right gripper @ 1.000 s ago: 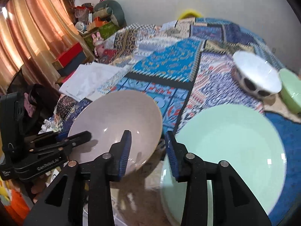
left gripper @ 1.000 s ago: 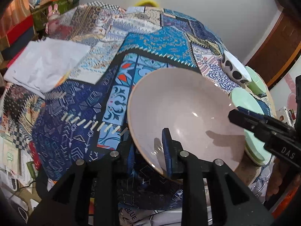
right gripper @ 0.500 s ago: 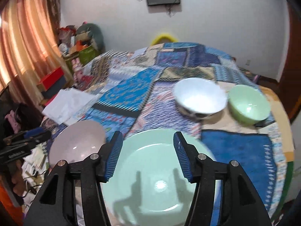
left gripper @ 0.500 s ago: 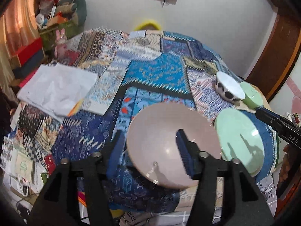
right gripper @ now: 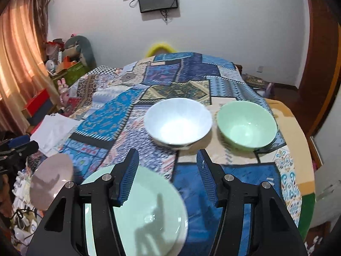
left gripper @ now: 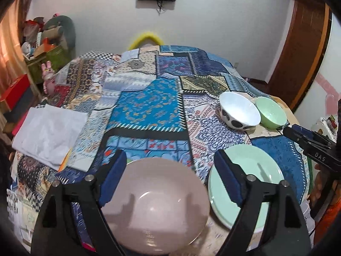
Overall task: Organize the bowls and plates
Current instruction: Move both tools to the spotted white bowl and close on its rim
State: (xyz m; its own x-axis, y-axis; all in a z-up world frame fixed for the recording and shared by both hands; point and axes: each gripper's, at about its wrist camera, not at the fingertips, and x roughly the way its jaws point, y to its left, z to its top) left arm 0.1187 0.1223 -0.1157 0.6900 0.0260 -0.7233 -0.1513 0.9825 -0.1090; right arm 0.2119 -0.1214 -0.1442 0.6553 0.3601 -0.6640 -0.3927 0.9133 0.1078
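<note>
The big, round, pale pink plate [left gripper: 157,204] lies flat at the near edge of the counter [left gripper: 149,106], which wears a patchwork cloth of blue squares. Just to its right lies the round, mint green plate [left gripper: 255,170], and it seems to rest on another plate under it. I think the two sit side by side so they can go into one pile next.

The left claw [left gripper: 170,175] hangs above the pink plate. Its blue pads have just been opening wide, and now they stand on each side of the plate without touching it. So the plate is let go and rests on its own.

The right claw [right gripper: 167,175] is open too and holds nothing. Its jaws opened a little and now stay partly apart. It hangs over the edge of the green plate [right gripper: 136,213] and points toward the two bowls. The white bowl with dark spots [left gripper: 239,112] and the small green bowl [left gripper: 270,113] sit upright, close together or just touching, farther back on the right. My guess is the bowls are next, since both are like-shaped and could nest.

A folded white paper sheet [left gripper: 49,132] lies well off to the left, out of the way.
</note>
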